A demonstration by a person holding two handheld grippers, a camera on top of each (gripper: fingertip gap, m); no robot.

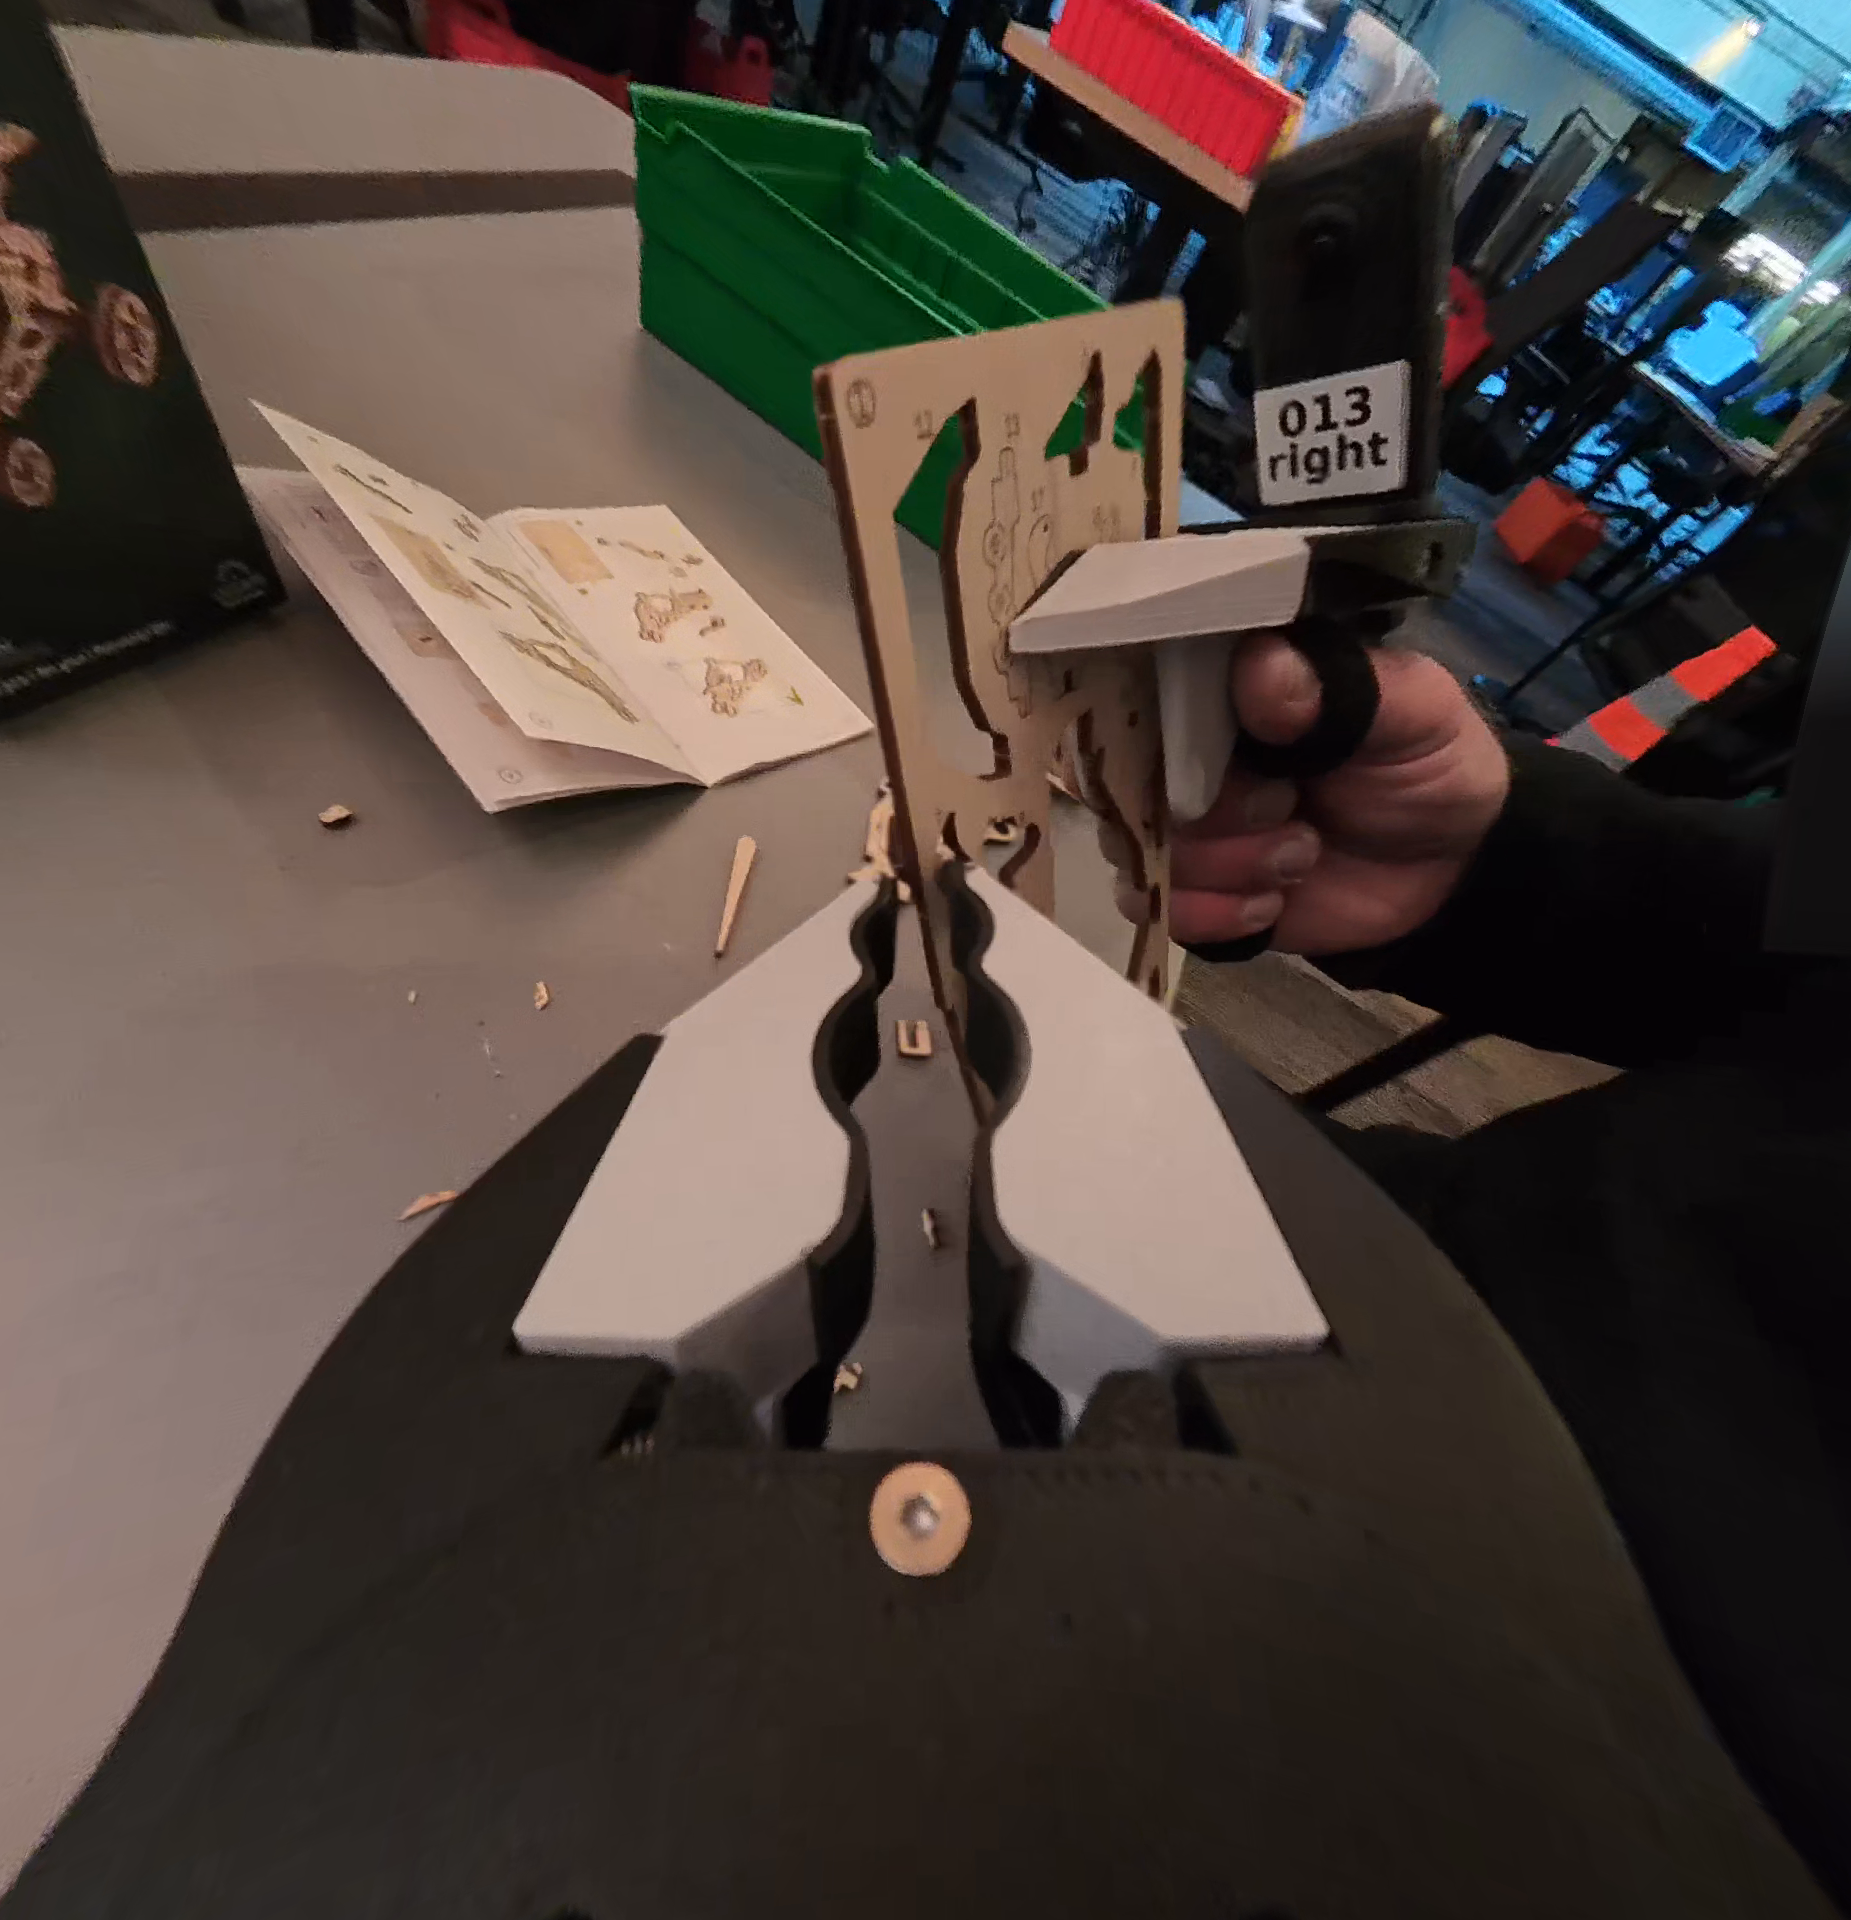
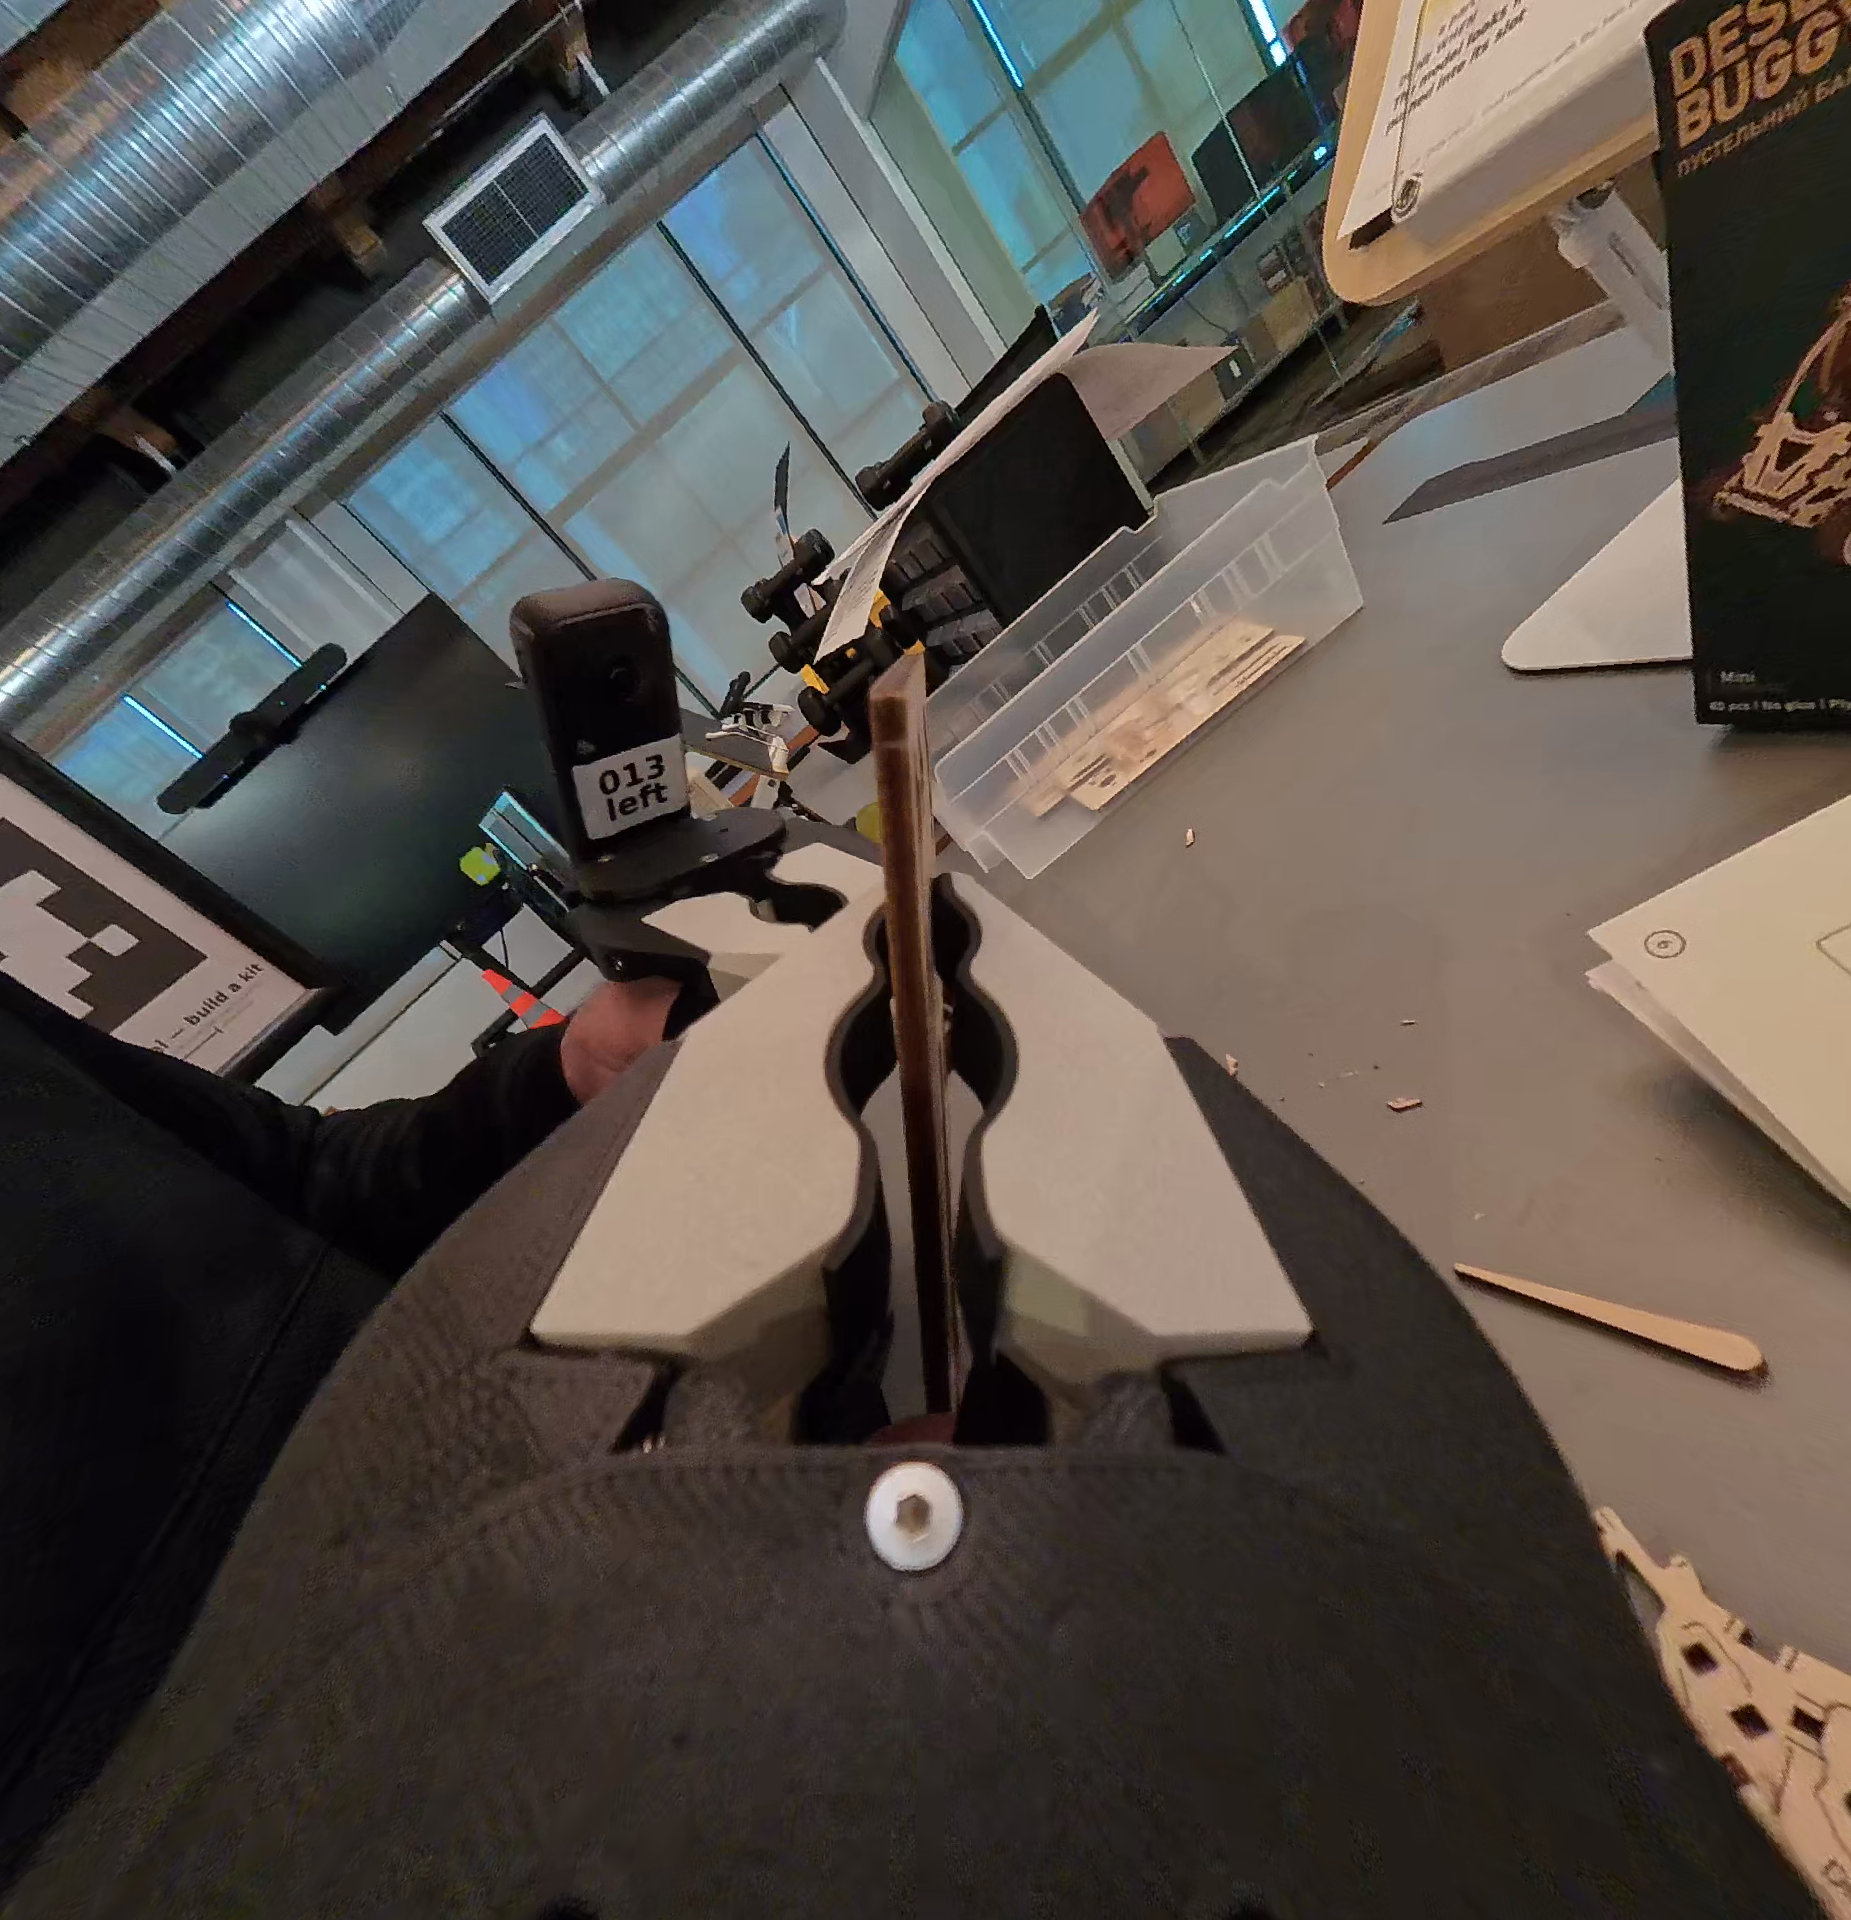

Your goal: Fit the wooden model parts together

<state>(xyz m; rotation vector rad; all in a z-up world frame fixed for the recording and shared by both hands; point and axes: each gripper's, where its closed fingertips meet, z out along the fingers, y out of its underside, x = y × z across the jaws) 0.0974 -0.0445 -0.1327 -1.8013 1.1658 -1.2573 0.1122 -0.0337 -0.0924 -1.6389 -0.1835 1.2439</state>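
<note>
Grey bench [image 1: 277, 935]: sheet [image 1: 1004, 582] upright, clamped in right tool [image 2: 926, 914]; left tool [image 1: 916, 883] slightly open astride its lower edge.

A grey bench [image 1: 277, 1039] carries the things. An open instruction booklet [image 1: 588, 623] lies flat near its middle, with a dark kit box [image 1: 69, 416] standing beside it toward the far side. A green bin [image 1: 796, 260] sits at the far edge, and a clear plastic tray [image 2: 1160, 665] holding wooden sheets rests farther along. A tapered wooden stick [image 1: 736, 894], a cut-out plywood sheet [image 2: 1752, 1714] and small wood scraps [image 1: 334, 816] lie scattered on the surface.
</note>
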